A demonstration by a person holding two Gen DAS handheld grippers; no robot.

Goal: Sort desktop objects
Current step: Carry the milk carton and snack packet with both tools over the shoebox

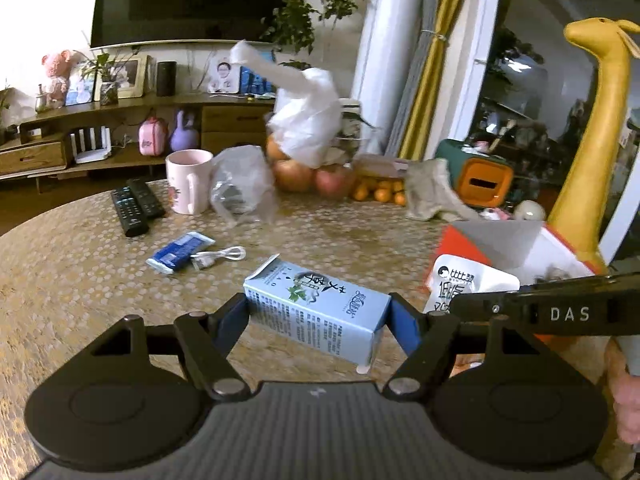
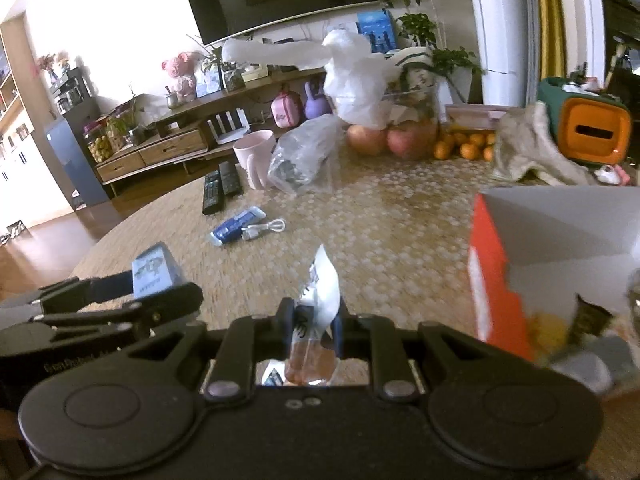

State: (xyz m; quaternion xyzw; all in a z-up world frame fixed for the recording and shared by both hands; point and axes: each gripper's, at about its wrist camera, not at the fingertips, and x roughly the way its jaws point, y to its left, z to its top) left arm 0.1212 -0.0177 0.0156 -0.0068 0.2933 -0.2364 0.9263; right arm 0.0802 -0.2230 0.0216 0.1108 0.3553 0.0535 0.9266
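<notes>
My left gripper (image 1: pixel 318 316) is shut on a light blue drink carton (image 1: pixel 316 308), held crosswise above the table with its blue pads on both ends. The carton (image 2: pixel 154 272) and left gripper also show at the left of the right wrist view. My right gripper (image 2: pixel 312 320) is shut on a white snack packet (image 2: pixel 320 292) with a clear end showing orange contents. In the left wrist view that packet (image 1: pixel 468 284) hangs by the orange and white box (image 1: pixel 516 248). The open box (image 2: pixel 560 248) stands at the right.
On the patterned round table (image 1: pixel 80 272) lie two remotes (image 1: pixel 136 204), a blue packet (image 1: pixel 180 252), a white cable (image 1: pixel 220 256), a pink mug (image 1: pixel 188 184), plastic bags (image 1: pixel 244 188), apples (image 1: pixel 296 174), oranges (image 1: pixel 380 192) and a cloth (image 1: pixel 432 192). A yellow giraffe toy (image 1: pixel 592 128) stands right.
</notes>
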